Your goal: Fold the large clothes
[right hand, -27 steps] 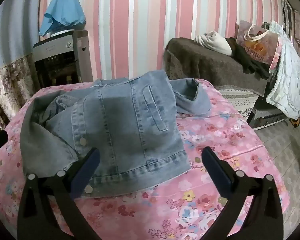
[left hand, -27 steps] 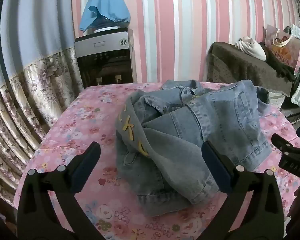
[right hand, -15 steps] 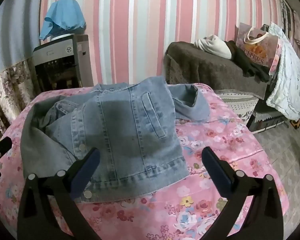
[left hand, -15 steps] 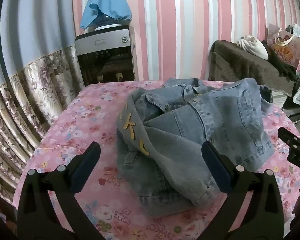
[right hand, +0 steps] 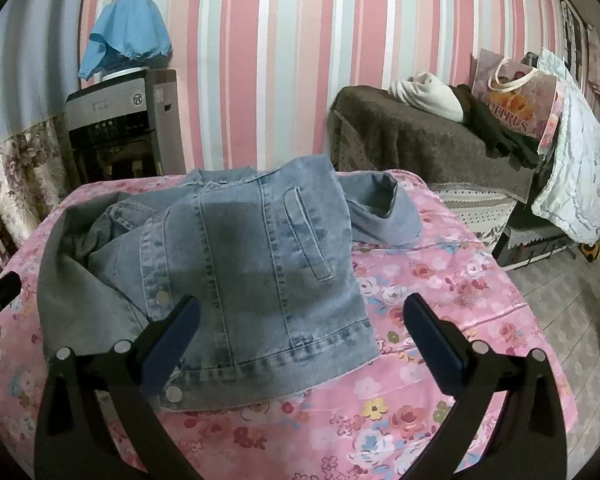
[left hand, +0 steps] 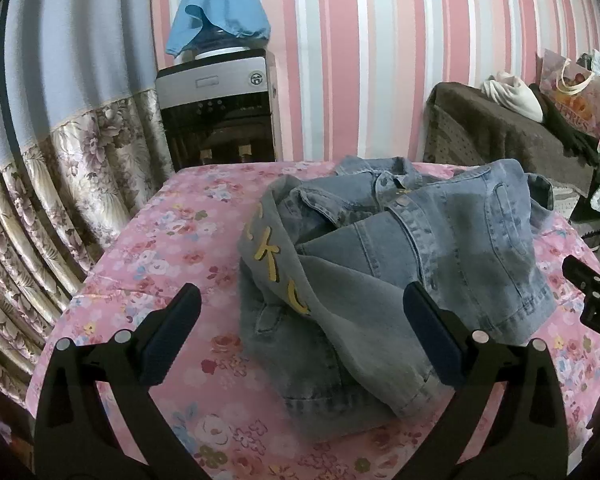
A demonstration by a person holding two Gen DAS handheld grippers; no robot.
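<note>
A light blue denim jacket [left hand: 400,256] lies in a rumpled heap on the pink floral table [left hand: 172,240], with yellow letters on one fold at its left side. My left gripper [left hand: 300,320] hovers open above the jacket's near left part, nothing between its fingers. In the right wrist view the same jacket [right hand: 236,272] shows its front panel, pocket and hem, one sleeve [right hand: 384,212] trailing to the far right. My right gripper [right hand: 300,324] stands open above the near hem, touching nothing. The right gripper's tip [left hand: 588,292] also shows at the left wrist view's right edge.
A water dispenser [left hand: 220,116] under a blue cloth stands behind the table at the left, beside a flowered curtain [left hand: 60,184]. A brown-covered sofa [right hand: 420,144] with clothes and a gift bag [right hand: 520,108] sits at the back right. Tiled floor [right hand: 572,304] lies past the table's right edge.
Both grippers have drawn back and risen slightly, so the jacket sits a bit farther and lower in each view. Jaws stayed wide; the jacket has not moved.
</note>
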